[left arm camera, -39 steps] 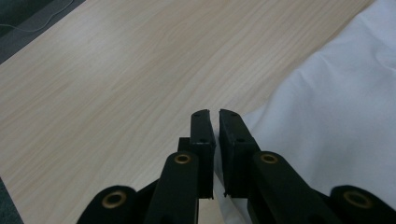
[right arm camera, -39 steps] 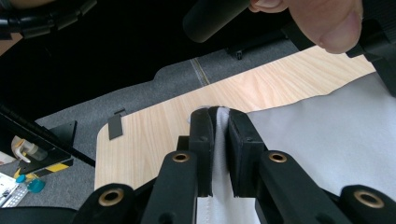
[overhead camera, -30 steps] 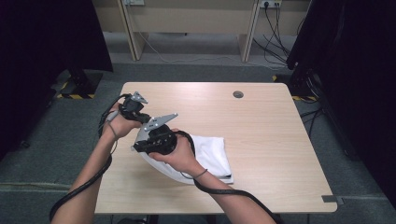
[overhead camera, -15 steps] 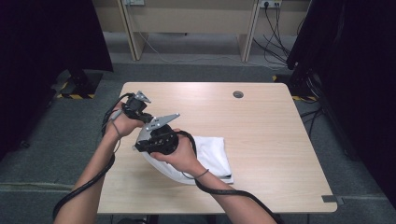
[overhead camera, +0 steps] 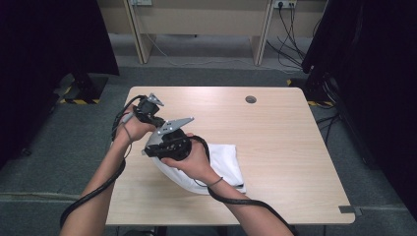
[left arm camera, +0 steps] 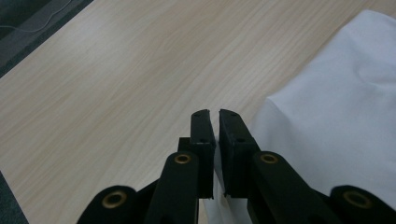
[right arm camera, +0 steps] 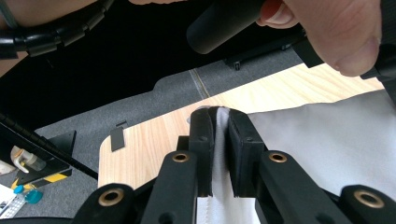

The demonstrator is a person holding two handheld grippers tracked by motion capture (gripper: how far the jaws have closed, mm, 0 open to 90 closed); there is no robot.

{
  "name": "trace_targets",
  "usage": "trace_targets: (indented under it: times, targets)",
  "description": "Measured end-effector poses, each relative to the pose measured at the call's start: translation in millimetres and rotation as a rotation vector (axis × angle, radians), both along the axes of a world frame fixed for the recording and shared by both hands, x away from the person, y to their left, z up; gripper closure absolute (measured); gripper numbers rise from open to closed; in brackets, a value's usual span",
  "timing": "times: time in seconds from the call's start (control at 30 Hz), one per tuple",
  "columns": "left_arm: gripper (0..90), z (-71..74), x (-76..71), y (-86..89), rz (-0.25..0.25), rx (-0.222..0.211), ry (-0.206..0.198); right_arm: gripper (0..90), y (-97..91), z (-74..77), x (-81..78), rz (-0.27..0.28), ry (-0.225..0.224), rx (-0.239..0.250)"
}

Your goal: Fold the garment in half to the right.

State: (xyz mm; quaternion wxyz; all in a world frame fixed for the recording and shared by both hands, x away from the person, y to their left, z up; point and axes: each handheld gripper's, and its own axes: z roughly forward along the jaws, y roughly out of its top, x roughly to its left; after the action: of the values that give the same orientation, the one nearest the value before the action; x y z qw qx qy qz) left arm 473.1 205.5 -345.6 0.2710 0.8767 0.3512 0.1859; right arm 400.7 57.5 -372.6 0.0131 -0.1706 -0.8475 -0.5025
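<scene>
While both forearms reach in over the near left part of the wooden surface (overhead camera: pixel 275 142), the right hand-held gripper (overhead camera: pixel 164 145) is clamped on the white cloth (overhead camera: pixel 226 164) — in its own view a fold of cloth (right arm camera: pixel 327 144) runs up between the two black jaws, which press it from both sides. The cloth lies crumpled on the surface under and just right of the right hand (overhead camera: pixel 194 160), its left edge lifted by the grip. The left hand-held gripper (left arm camera: pixel 215 116) has its jaws together with only a thin slit between them, holding nothing; it hovers just beside the cloth's edge (left arm camera: pixel 336 121). The left hand (overhead camera: pixel 130 130) is close to the right one — almost touching.
</scene>
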Motion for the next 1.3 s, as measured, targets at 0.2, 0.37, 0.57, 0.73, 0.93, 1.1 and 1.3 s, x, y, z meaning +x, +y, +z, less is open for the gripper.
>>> trace_targets:
  times: [0.2, 0.37, 0.57, 0.73, 0.93, 1.1, 1.3]
  targets:
    - [84.0, 0.5, 1.7, -4.2, -0.001, 0.007, 0.008, 82.0, -6.0, 0.7, 0.4, -0.005, -0.002, 0.003]
    - [84.1, 2.5, 2.8, -8.6, -0.005, 0.007, 0.006, 81.9, -9.7, 1.0, -0.1, -0.009, -0.007, 0.0]
    - [84.1, 5.6, 4.8, -15.7, -0.009, 0.01, 0.008, 81.9, -16.5, 3.9, 0.0, -0.016, -0.014, 0.008]
    - [84.1, 8.1, 6.2, -22.0, -0.017, 0.012, 0.006, 81.9, -24.6, 6.3, 0.4, -0.024, -0.019, 0.011]
    - [84.2, 11.5, 7.3, -32.5, -0.035, 0.01, 0.006, 81.9, -35.7, 8.4, 0.7, -0.034, -0.027, 0.014]
    - [84.2, 15.2, 9.6, -44.7, -0.046, 0.01, 0.004, 81.9, -44.0, 9.3, 1.9, -0.047, -0.022, 0.022]
    - [84.0, 16.5, 10.9, -48.7, -0.048, 0.014, 0.008, 81.9, -53.0, 8.9, 1.1, -0.054, -0.025, 0.026]
